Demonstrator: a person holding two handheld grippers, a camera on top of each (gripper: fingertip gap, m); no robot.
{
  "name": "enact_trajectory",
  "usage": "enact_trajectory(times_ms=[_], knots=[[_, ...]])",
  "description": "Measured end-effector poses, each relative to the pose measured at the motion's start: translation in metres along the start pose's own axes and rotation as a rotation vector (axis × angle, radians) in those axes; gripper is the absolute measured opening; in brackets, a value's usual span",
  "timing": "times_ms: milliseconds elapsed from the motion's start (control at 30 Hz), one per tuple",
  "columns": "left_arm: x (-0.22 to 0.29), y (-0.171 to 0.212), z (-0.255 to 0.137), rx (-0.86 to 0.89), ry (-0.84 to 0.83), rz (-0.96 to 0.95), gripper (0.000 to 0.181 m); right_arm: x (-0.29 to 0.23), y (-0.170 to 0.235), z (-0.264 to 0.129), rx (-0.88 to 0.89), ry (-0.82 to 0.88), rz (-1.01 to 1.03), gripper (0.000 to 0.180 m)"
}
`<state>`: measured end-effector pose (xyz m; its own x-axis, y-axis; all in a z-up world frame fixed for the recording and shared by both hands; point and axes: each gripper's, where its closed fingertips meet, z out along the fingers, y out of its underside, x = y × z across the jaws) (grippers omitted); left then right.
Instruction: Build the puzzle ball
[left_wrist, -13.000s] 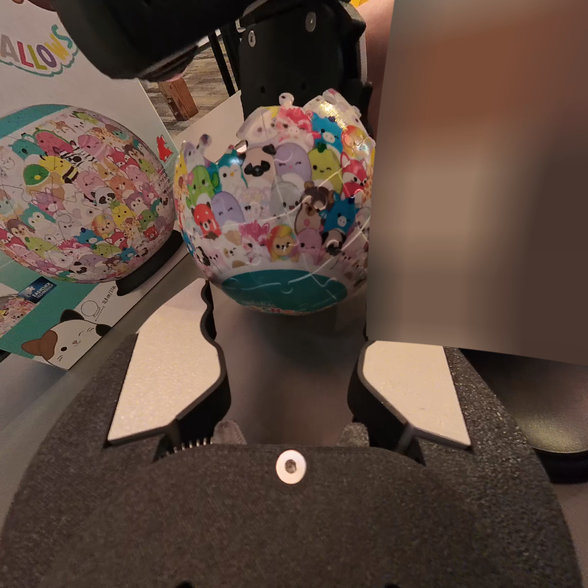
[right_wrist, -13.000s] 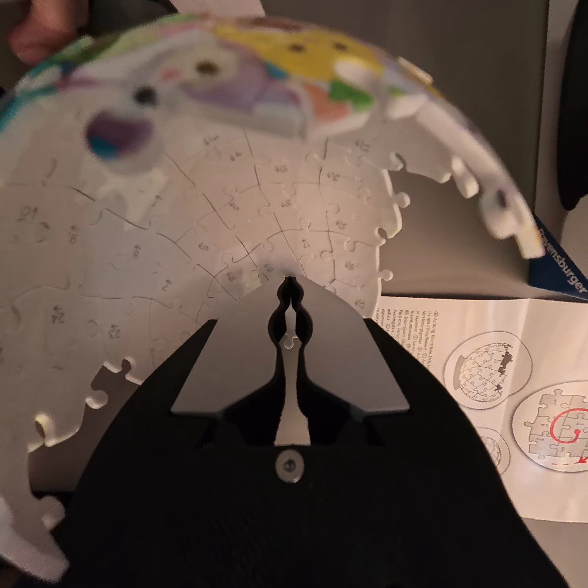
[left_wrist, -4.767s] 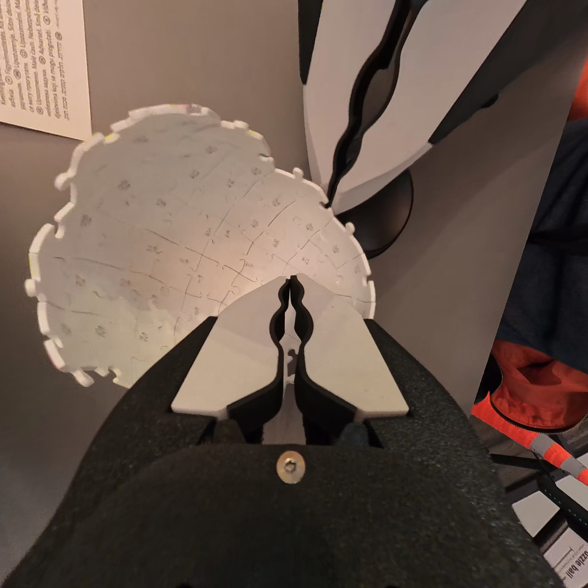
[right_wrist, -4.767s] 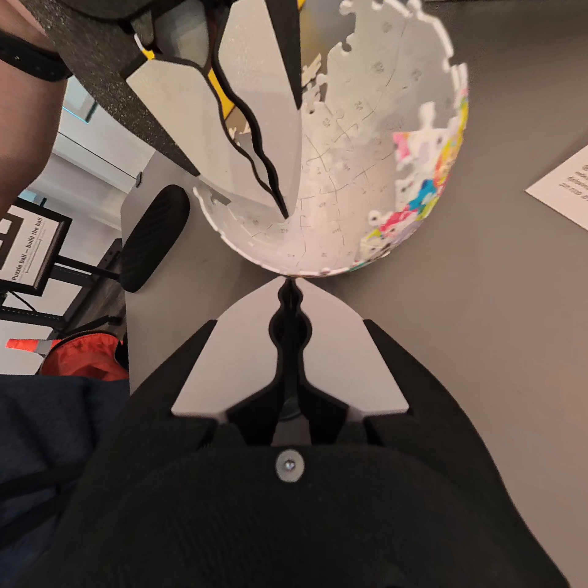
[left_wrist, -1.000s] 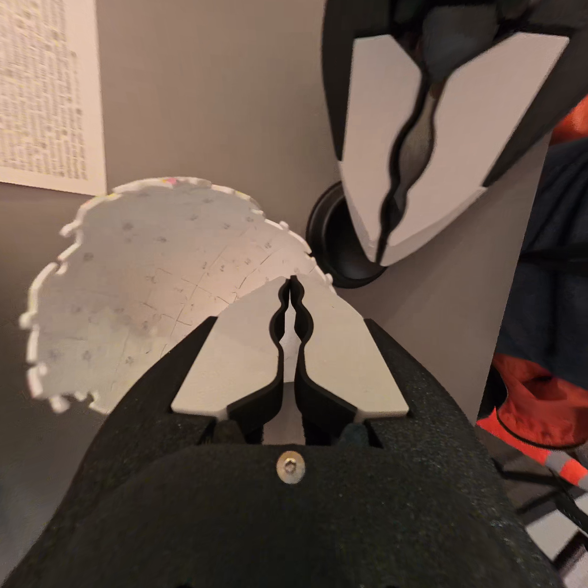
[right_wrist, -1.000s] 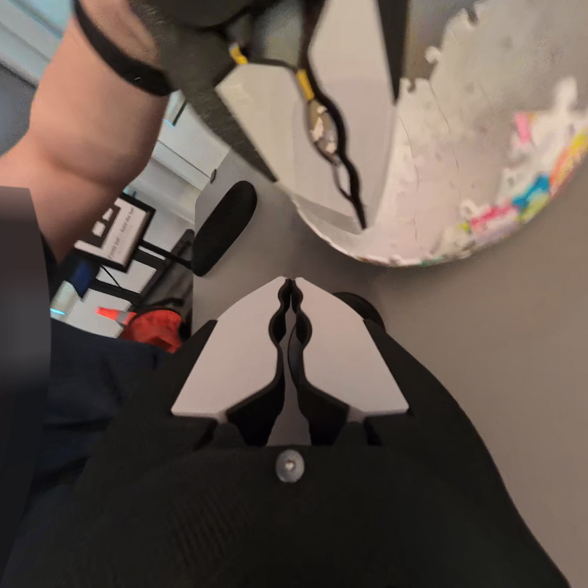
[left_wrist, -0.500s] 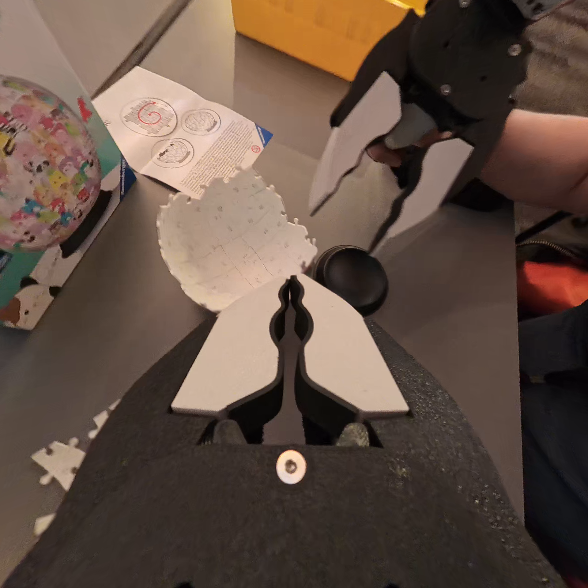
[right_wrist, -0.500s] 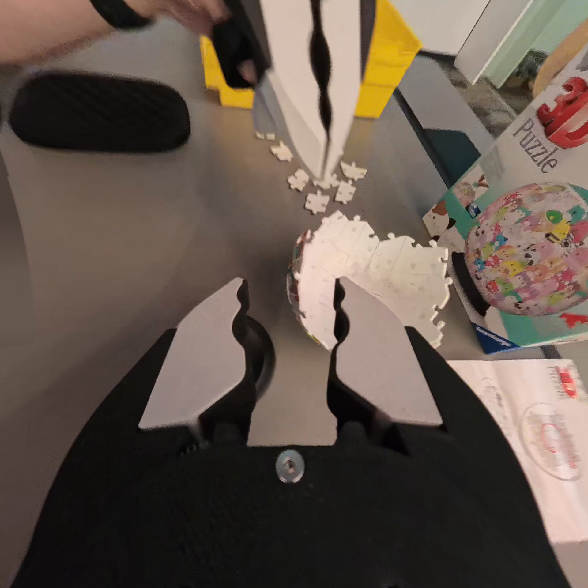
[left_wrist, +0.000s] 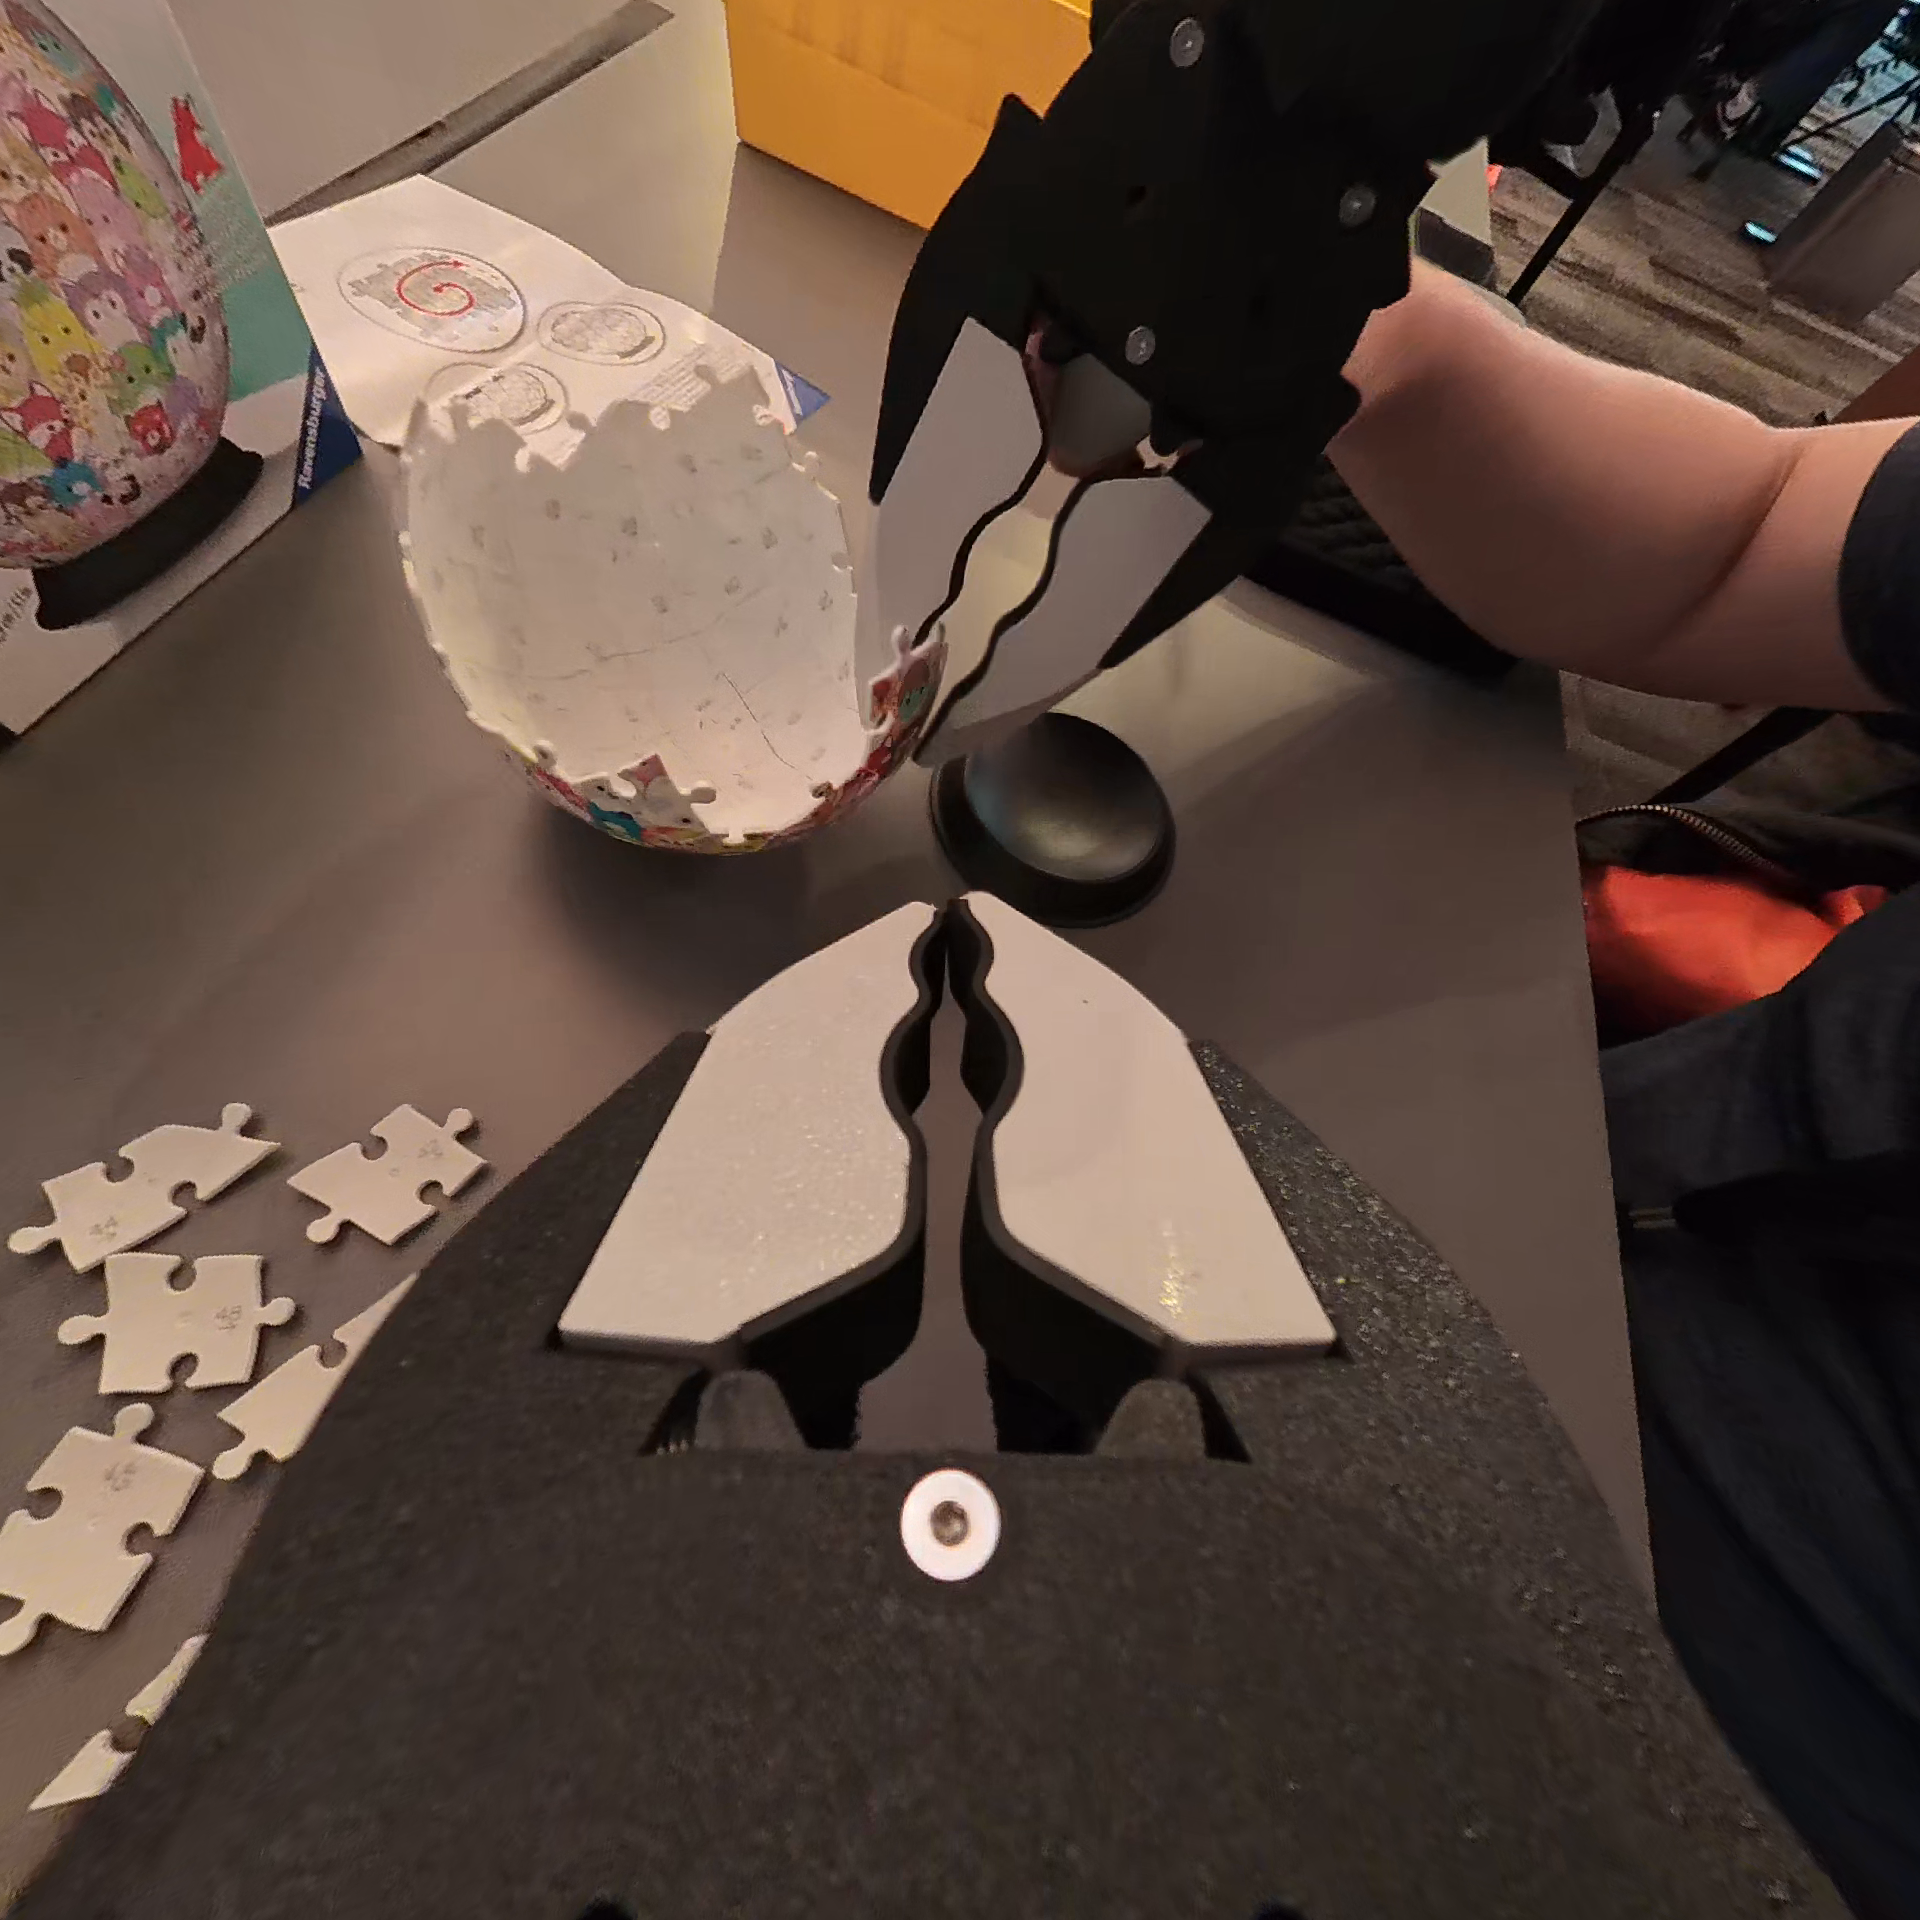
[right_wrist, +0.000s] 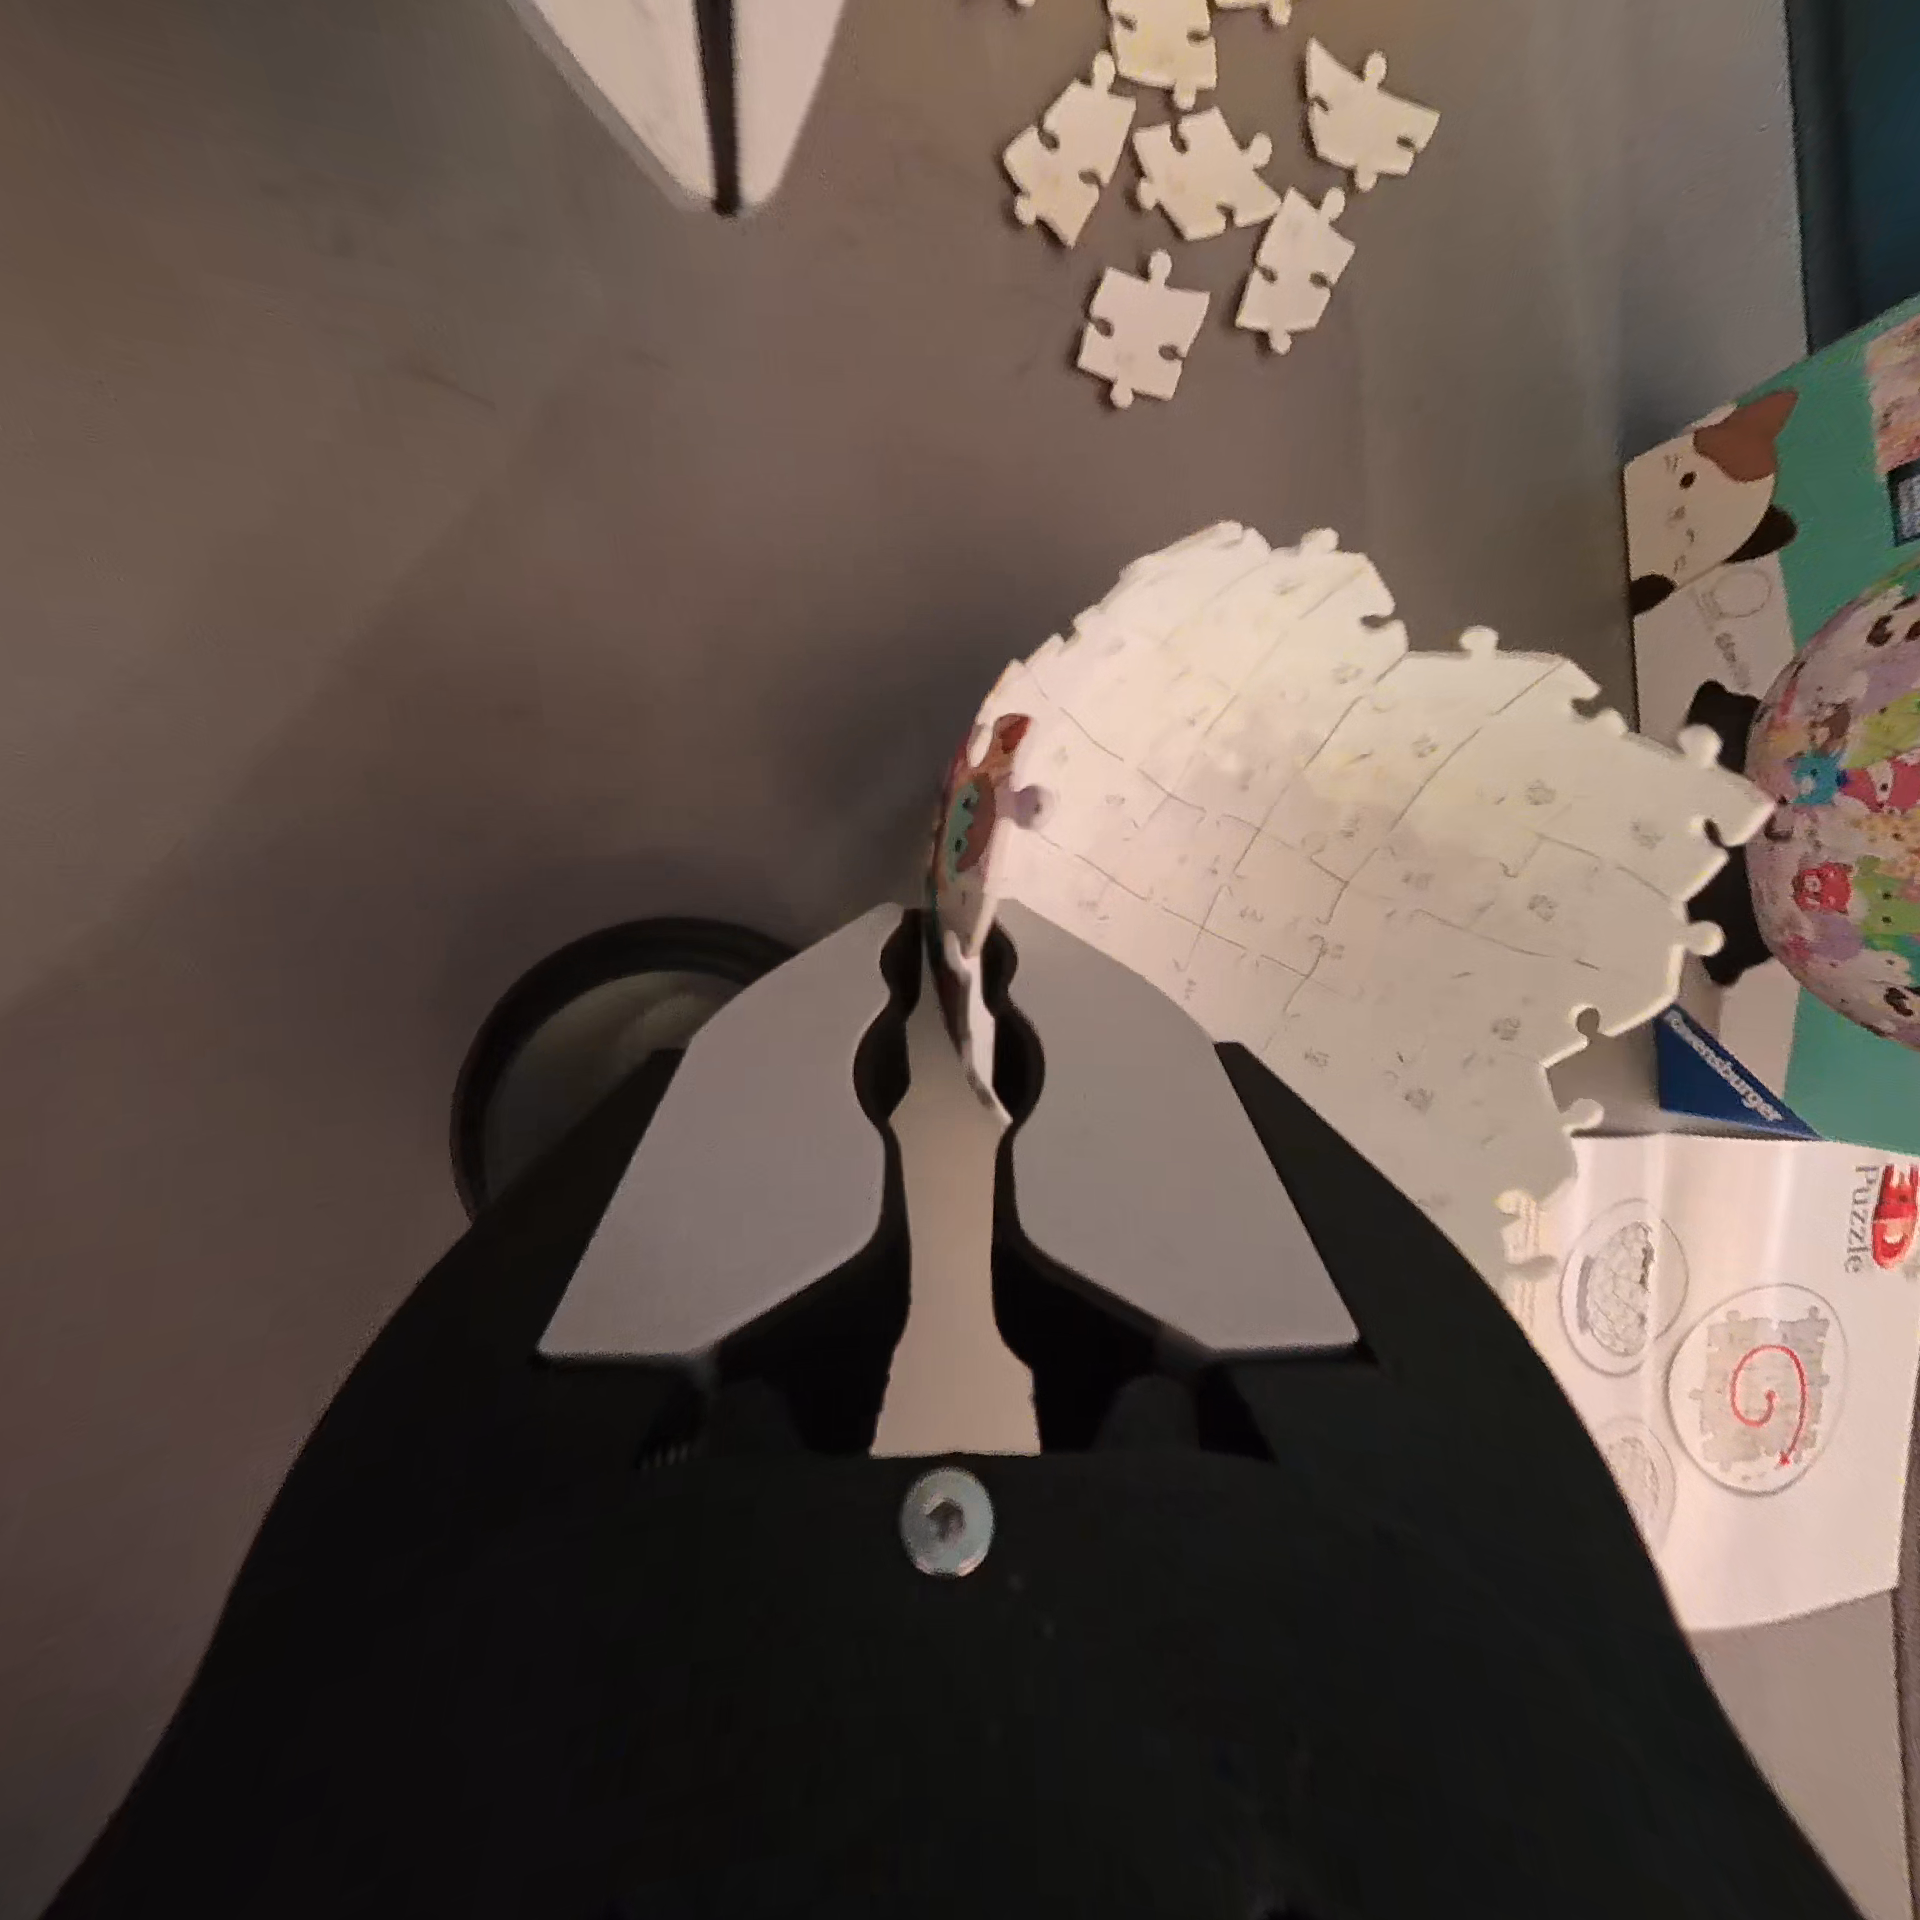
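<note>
Puzzle ball (left_wrist: 644, 623) half-shell, rim nipped by R gripper (right_wrist: 951, 935); L gripper (left_wrist: 951, 914) clenched, empty, bare tabletop (left_wrist: 260, 883) ahead.

Puzzle ball (left_wrist: 644, 613) is a half-built open shell: white numbered inside faces up, colourful cartoon print outside, jagged tabbed rim, resting on its rounded bottom on the grey table (left_wrist: 312, 914), tilted, just beside a black round stand (left_wrist: 1049, 831). Its near rim edge sits pinched between the right hand-held gripper (right_wrist: 951, 930) fingers. Loose pieces (left_wrist: 156, 1299) lie white side up, scattered flat in a group well apart from the shell.
</note>
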<state>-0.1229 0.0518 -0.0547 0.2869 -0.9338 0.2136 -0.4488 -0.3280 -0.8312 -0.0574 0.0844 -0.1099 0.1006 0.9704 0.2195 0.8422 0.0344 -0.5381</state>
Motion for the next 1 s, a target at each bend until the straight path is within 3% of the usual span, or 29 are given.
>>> enact_trajectory(times_ms=[667,1000], knots=[[-0.0022,0.0041,-0.0030,0.015,0.018,-0.005,0.000,0.0014,-0.0001,0.0030,0.004,-0.024,0.060,0.004],[0.0001,0.0029,-0.0032,0.020,0.030,-0.004,0.000,-0.0006,-0.0019,0.0008,0.018,-0.047,0.089,0.011]])
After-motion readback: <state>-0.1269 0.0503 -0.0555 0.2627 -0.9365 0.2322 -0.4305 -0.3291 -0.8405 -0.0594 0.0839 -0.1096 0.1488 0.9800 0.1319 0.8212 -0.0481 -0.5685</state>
